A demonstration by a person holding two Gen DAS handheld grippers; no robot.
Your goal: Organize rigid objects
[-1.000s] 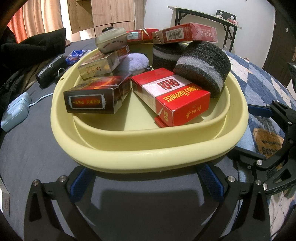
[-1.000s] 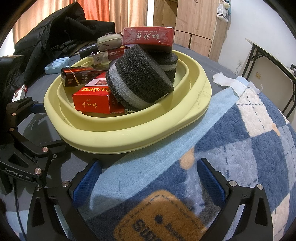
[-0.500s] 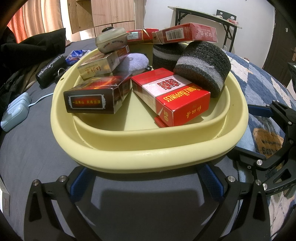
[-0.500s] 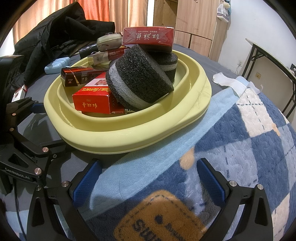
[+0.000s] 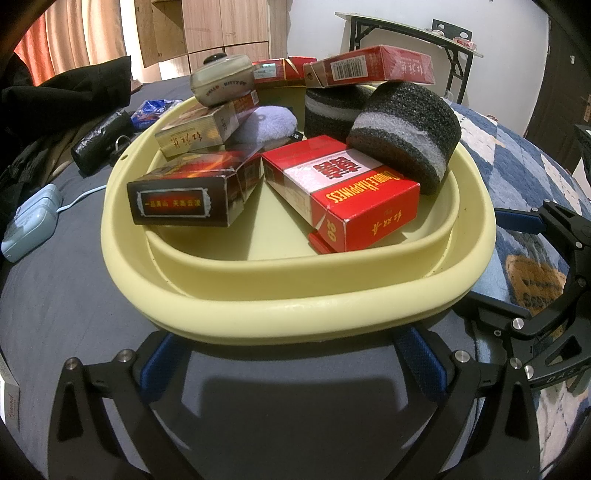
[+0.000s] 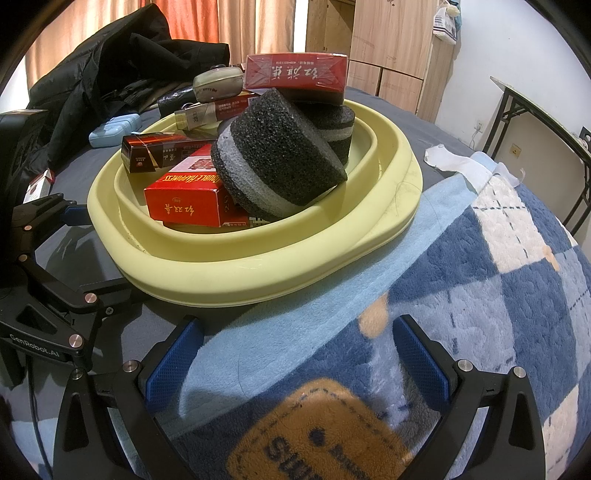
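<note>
A pale yellow basin [image 5: 258, 306] [image 6: 295, 273] sits on the bed, filled with several boxes. A red Double Happiness box [image 5: 343, 195] [image 6: 184, 206] and a dark box [image 5: 184, 195] lie in front. Two black foam blocks [image 5: 406, 133] [image 6: 273, 166] lean behind, a red box [image 5: 369, 68] [image 6: 295, 74] on top of one. A small cream tin [image 5: 221, 83] rests on a gold box [image 5: 195, 134]. My left gripper [image 5: 291, 362] is open and empty just before the basin's near rim. My right gripper [image 6: 295, 354] is open and empty over the blanket.
A blue checked blanket [image 6: 480, 277] covers the right side of the bed. A black jacket [image 6: 110, 66], a black pouch [image 5: 99, 142] and a pale blue case [image 5: 29, 229] lie to the left. A folding table [image 5: 406, 33] stands at the back.
</note>
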